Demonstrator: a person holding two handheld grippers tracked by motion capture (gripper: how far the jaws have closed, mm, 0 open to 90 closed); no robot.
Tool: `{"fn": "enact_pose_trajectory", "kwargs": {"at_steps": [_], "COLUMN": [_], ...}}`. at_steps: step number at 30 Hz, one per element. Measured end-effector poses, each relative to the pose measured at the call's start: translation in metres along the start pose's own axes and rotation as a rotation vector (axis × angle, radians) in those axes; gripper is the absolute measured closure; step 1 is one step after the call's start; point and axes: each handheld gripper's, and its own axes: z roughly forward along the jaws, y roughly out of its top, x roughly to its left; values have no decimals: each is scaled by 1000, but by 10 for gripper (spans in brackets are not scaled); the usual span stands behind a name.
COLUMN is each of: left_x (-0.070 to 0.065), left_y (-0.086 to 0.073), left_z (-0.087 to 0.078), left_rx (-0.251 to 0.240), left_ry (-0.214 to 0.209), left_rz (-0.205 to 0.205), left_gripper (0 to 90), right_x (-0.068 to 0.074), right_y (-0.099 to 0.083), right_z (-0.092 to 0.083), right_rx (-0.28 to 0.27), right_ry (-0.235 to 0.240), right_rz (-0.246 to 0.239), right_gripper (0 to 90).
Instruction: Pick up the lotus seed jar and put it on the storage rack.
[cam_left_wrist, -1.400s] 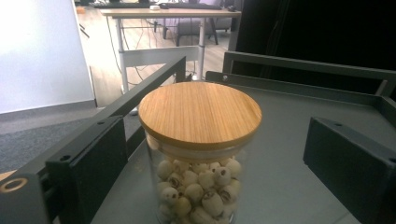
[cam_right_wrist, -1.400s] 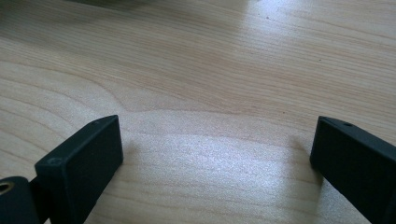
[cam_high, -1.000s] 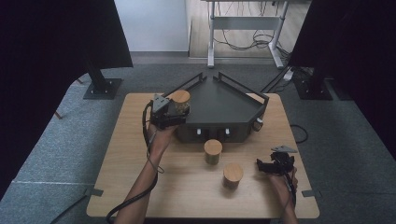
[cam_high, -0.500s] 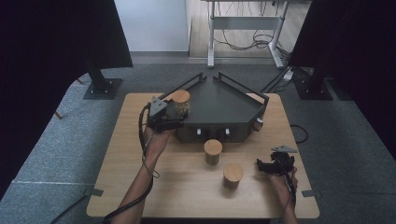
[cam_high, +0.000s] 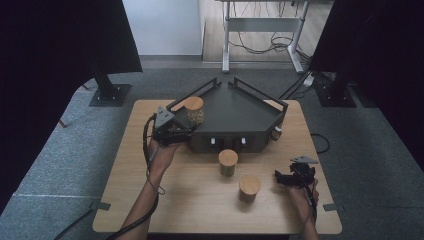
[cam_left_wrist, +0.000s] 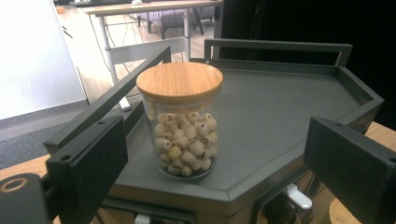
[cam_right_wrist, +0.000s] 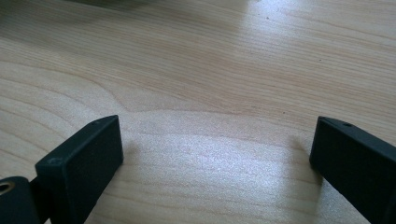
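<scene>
Your left tongs (cam_high: 184, 131) sit at the left front edge of the dark angular tray (cam_high: 240, 107), jaws spread wide with nothing pinched. In the left gripper view the jaws stand either side of the glass jar (cam_left_wrist: 183, 121), clear of it, not touching. That jar has a bamboo lid (cam_left_wrist: 180, 80) and is about half full of pale round nuts or seeds; can't tell which. It stands upright on the tray floor in the left corner, close to the left rail (cam_left_wrist: 112, 100). In the high view the same jar (cam_high: 194, 110) is just beyond your left tongs.

Your right tongs (cam_high: 280, 177) are low over the counter (cam_high: 200, 200) near its right front edge, jaws spread, nothing between them. The right gripper view shows bare wood grain (cam_right_wrist: 210, 93) between the two jaws.

Two more lidded jars stand on the counter in front of the tray: one (cam_high: 228, 162) just ahead of the tray's front wall, the other (cam_high: 249, 188) nearer you, left of the right tongs and apart from them. Both upright, lids on.
</scene>
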Motion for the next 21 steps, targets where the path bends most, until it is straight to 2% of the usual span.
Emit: {"fn": "enact_pose_trajectory", "kwargs": {"at_steps": [21], "left_x": [8], "left_y": [-16], "left_z": [-30], "left_rx": [32], "left_ry": [-13], "left_rz": [-15], "left_gripper": [69], "right_x": [0], "right_y": [0], "right_z": [0], "right_rx": [-1], "right_ry": [-1], "right_rz": [-2], "right_gripper": [19]}}
